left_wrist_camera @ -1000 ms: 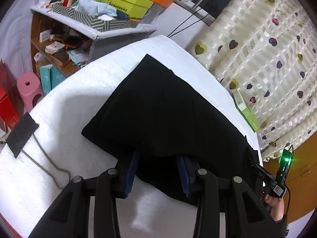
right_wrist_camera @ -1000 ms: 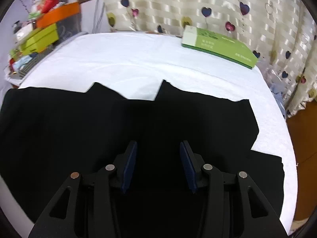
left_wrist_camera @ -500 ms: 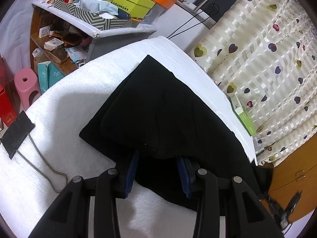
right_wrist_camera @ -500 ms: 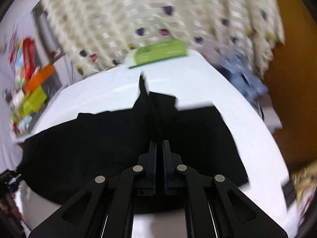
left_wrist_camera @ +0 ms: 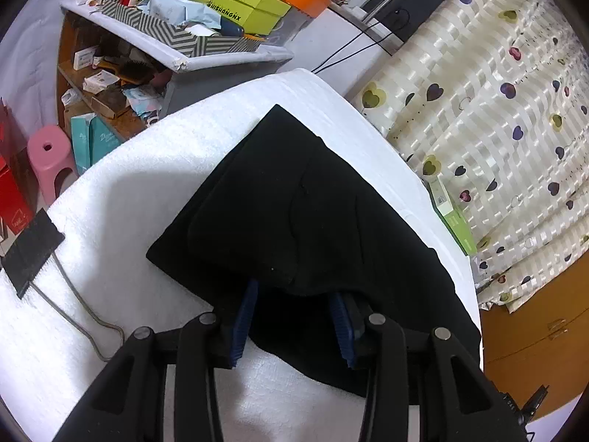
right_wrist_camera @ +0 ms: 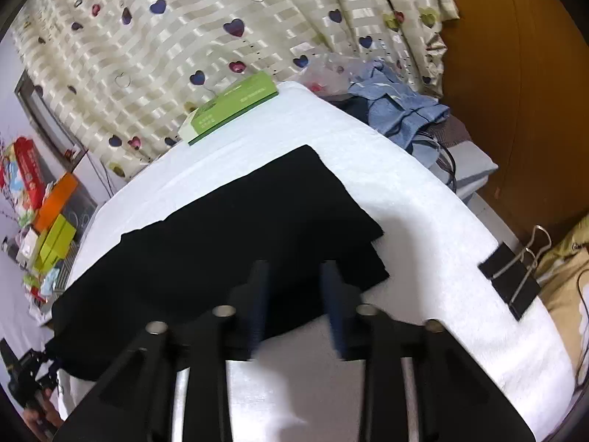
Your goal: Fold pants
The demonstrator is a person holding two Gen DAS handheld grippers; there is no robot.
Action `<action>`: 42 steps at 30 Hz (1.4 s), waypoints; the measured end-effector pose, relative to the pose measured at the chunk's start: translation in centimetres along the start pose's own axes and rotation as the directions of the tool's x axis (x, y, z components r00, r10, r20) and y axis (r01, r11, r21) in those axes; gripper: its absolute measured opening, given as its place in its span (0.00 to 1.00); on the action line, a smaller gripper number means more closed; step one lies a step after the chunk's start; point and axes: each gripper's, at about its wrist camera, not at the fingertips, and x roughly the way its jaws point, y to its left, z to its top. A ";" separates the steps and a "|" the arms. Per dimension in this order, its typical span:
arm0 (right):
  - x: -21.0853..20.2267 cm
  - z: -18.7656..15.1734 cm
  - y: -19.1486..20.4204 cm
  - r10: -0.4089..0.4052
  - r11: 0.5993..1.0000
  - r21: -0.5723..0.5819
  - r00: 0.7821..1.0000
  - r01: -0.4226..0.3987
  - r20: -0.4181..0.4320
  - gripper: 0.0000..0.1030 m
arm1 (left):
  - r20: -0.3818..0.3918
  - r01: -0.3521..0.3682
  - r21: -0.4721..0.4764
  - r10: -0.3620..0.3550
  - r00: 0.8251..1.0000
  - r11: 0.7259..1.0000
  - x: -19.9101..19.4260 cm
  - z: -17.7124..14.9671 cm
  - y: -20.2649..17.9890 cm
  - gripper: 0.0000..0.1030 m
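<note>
White terry cloth covers the whole table, and on it lies the one pair of black fabric pants, already doubled lengthwise by the look of it, with one layer's edge sitting a little inside the other at both ends. From where I stand it stretches across the middle of the cloth, one end toward the cluttered shelf, the other toward the brown wall.

Two tongs are at work, one per end. The left gripper stands wide open, its blue pads straddling the near edge of the pants; the upper layer of cloth drapes over the pad tips, but nothing is pinched. The right gripper is likewise open, a little blurred, its pads over the near edge at the hem end, holding nothing.

I judge this the pause between folds: the long fold laid down, the crosswise one not yet started. The next move calls for each gripper to close on both layers together at one end, then carry that end across to meet the other without letting the layers slide apart.

Smaller things, counted: one long green cardboard box by the heart-print curtain, and two black binder clips, one at each side of the cloth.
</note>
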 end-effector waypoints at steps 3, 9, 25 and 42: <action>0.7 -0.5 0.3 0.038 0.999 -0.001 0.998 -0.038 -0.051 0.42 | 0.001 0.008 -0.029 -0.008 1.000 1.000 -0.1 0.0 0.3 0.42; 2.1 -0.9 0.8 0.085 0.996 0.007 0.990 -0.085 -0.108 0.42 | 0.006 -0.001 -0.088 0.002 1.000 0.996 0.4 0.5 0.3 0.43; 2.8 -0.3 1.5 0.104 0.992 0.079 0.986 -0.094 -0.132 0.42 | -0.013 -0.026 -0.224 0.024 1.000 0.974 -0.2 1.5 0.9 0.44; 3.6 0.0 0.9 0.129 0.985 0.126 0.984 -0.114 -0.119 0.03 | 0.015 -0.057 -0.163 0.060 0.998 0.985 0.5 2.3 -0.1 0.29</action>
